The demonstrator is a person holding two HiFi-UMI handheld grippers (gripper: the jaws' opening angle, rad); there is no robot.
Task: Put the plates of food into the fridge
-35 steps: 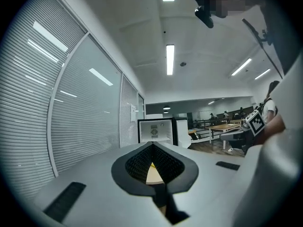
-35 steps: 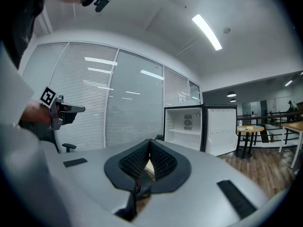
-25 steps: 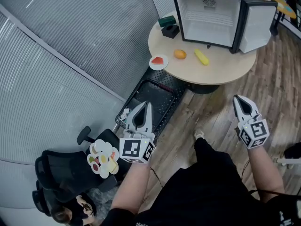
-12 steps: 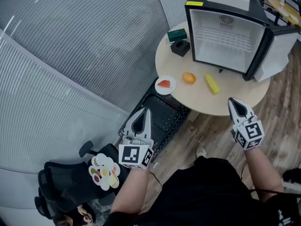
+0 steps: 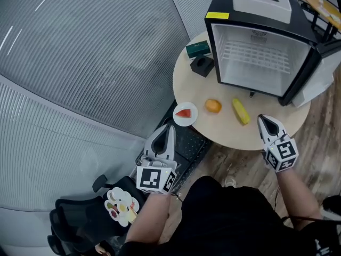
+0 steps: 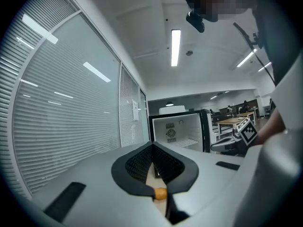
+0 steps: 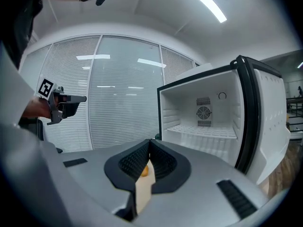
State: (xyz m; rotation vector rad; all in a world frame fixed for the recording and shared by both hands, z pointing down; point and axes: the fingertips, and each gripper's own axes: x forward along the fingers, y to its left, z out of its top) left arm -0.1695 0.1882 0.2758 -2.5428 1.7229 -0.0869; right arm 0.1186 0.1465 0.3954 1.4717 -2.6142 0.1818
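A small white plate with a red piece of food (image 5: 185,113) sits at the near left edge of the round beige table (image 5: 221,133). An orange (image 5: 213,106) and a yellow piece of food (image 5: 241,111) lie bare on the table in front of the open, empty mini fridge (image 5: 260,62). My left gripper (image 5: 169,128) is shut and empty, just short of the table below the plate. My right gripper (image 5: 262,119) is shut and empty at the table's near edge beside the yellow food. The right gripper view looks into the fridge (image 7: 208,122), with the orange (image 7: 144,171) low behind its jaws.
A green box (image 5: 198,49) and a black box (image 5: 202,65) stand left of the fridge. Its door (image 5: 319,79) hangs open to the right. A black tray (image 5: 187,143) lies on the floor under my left gripper. An office chair (image 5: 80,225) stands behind, with a blind-covered glass wall on the left.
The table and fridge have come closer. Both grippers moved forward, still shut; the right one now reaches the table's near edge and the left one is close to the plate.
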